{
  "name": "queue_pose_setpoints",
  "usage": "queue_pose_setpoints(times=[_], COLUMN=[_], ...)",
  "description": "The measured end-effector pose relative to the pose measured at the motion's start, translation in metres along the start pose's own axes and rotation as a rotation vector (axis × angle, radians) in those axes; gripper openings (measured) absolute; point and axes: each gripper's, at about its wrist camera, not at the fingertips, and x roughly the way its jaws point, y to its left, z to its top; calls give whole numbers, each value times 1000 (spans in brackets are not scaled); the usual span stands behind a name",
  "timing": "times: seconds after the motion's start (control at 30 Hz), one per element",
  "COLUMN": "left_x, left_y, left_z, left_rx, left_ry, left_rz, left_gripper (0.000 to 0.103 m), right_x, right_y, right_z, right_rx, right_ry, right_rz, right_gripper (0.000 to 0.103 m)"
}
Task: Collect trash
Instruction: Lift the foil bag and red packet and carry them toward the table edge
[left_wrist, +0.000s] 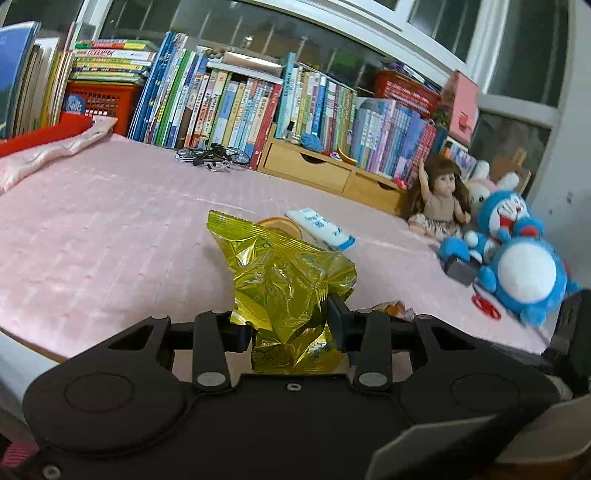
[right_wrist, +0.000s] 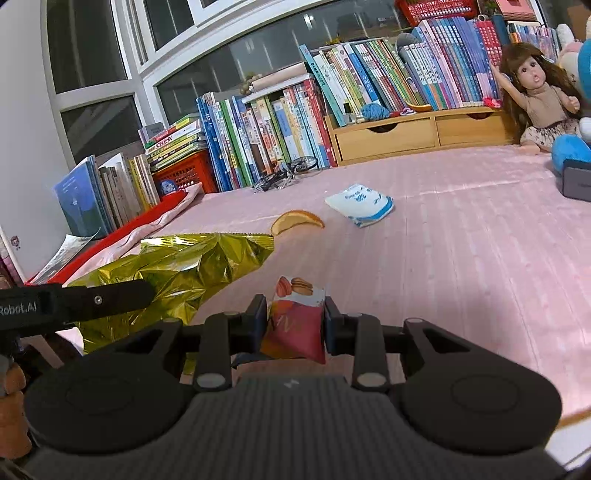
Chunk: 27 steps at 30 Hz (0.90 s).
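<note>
Between the fingers of my left gripper (left_wrist: 291, 325) sits the crumpled yellow wrapper (left_wrist: 284, 284), pinched at its lower half, its top rising above the pink bedspread (left_wrist: 110, 229). Beyond it lie an orange peel (left_wrist: 279, 225) and a white-and-blue packet (left_wrist: 321, 227) (both untouched).

Through the right wrist camera, my right gripper (right_wrist: 295, 321) is closed on a small red snack packet (right_wrist: 295, 325), held upright between the pads. To its left, close by, is the yellow wrapper (right_wrist: 177, 269) in the left gripper's grip.
</note>
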Motion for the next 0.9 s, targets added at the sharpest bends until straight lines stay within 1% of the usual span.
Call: queue_pose_setpoints(times=[0.1, 0.17, 0.27, 0.4, 0.53, 0.73, 0.9], left_x=[-11, -17, -22, -27, -34, -47, -60], left_y=[-8, -10, -10, -9, -8, -9, -6], left_z=[-9, -15, -22, -33, -42, -55, -63], left_rx=[70, 89, 91, 115, 118, 159, 149], left_ry=[7, 17, 51, 80, 107, 135, 155], left_rz=[24, 28, 16, 26, 21, 17, 5], left_gripper=[38, 38, 38, 38, 38, 38, 37], right_x=[-6, -12, -21, -28, -33, -43, -49], right_y=[6, 11, 20, 31, 36, 42, 47], right_z=[-5, -9, -15, -23, -32, -48, -63], right_rx=[-6, -17, -48, -79, -68, -58, -62], right_ry=[22, 34, 48, 68, 83, 109, 153], right_rz=[-28, -42, -51, -69, -67, -64, -45], right_gripper=[36, 36, 36, 36, 36, 35, 34])
